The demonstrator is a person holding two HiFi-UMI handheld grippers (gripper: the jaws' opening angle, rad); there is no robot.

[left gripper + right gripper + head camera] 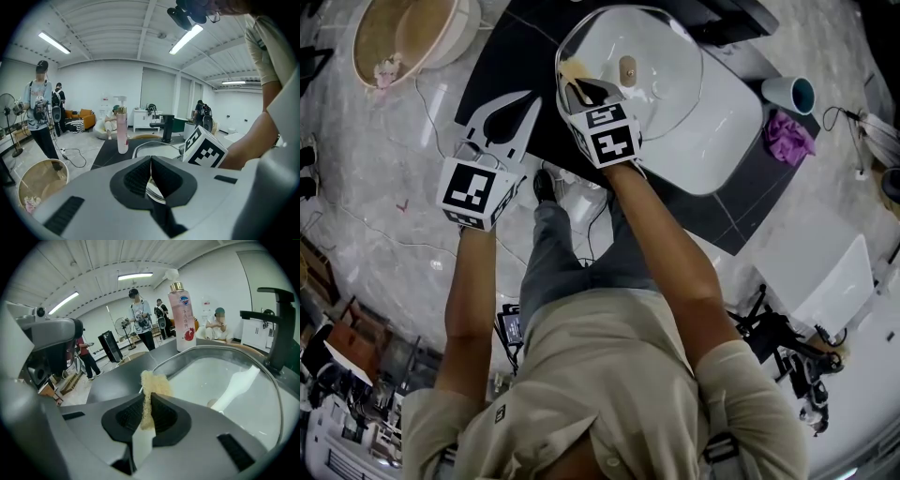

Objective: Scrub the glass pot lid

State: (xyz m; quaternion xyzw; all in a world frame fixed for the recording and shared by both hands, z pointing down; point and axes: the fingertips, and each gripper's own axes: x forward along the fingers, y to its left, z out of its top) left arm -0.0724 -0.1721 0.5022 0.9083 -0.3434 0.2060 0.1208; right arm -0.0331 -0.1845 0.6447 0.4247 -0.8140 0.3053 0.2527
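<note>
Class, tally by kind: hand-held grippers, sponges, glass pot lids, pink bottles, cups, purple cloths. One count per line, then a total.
left hand-held gripper, right hand-held gripper: 2
sponge: 1
glass pot lid: 1
pink bottle: 1
cup: 1
purple cloth: 1
Total: 7

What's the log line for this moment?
right gripper: shut on scrub pad, at rim of glass pot lid | left gripper: shut, beside lid | lid: over sink

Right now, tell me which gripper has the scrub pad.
The right gripper: a yellowish scrub pad is pinched between its jaws, over the white sink. The left gripper has its jaws together with no pad.
</note>
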